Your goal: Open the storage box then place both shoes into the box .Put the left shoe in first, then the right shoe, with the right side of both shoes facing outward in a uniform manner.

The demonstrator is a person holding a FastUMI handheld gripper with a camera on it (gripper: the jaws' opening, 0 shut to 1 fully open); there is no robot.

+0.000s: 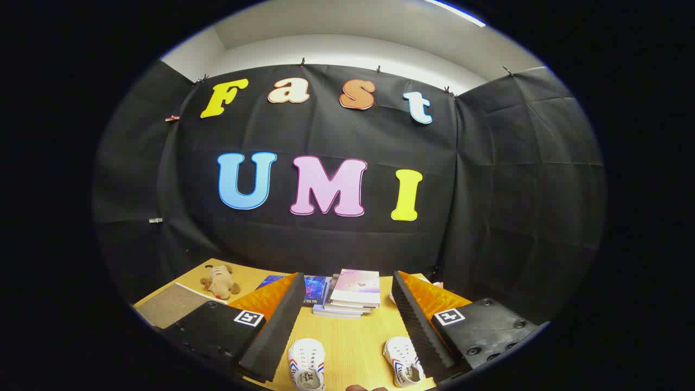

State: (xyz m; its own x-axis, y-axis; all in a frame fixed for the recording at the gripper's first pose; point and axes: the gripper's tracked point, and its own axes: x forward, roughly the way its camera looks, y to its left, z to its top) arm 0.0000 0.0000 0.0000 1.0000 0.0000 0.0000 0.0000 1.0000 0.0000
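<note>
Gripper [347, 326], hand-held: hanging above the wooden table [353, 339] with its fingers spread wide and gripping nothing. Two small white sneakers with red and blue side stripes are lying on the table between the fingers, both apart from them: one shoe [307, 369] nearer the left finger, toe pointing away, laces and eyelets showing; the other shoe [403, 366] nearer the right finger, tilting a little onto its side. Which is the left shoe and which the right cannot be told from here. Beyond the shoes a stack of books [353, 296] is sitting, with a dark blue book [312, 287] just beside it. A plush toy [220, 281] is lying near a brownish mat [171, 307] off beyond the left finger. Handling, by judgement: the shoes are looking light, soft in the canvas upper and stiffer at the rubber sole, so likely to squash if pinched across the upper; closing on the heel or on the side walls near the sole should be giving the firmest hold while keeping the shoe's facing under control.
</note>
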